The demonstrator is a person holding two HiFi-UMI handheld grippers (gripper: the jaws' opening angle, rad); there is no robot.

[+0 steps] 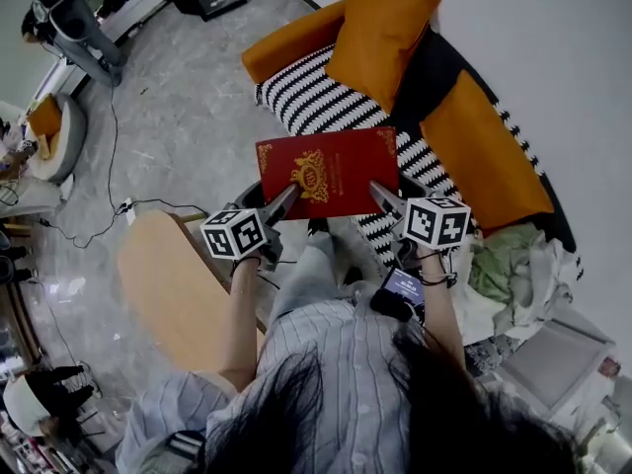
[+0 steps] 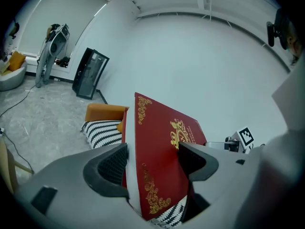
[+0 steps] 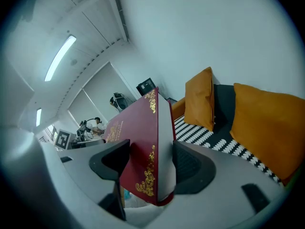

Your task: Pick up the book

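A red book with gold ornament on its cover is held up in the air in front of the sofa, cover facing up. My left gripper is shut on the book's near left corner, and my right gripper is shut on its near right corner. In the left gripper view the book stands on edge between the two jaws, white page block toward the left jaw. In the right gripper view the book is likewise clamped between the jaws, pages toward the right one.
Behind the book stands a sofa with a black and white striped seat and orange cushions. A round wooden table is at my left. Clothes lie heaped at the right. A cable runs over the grey floor.
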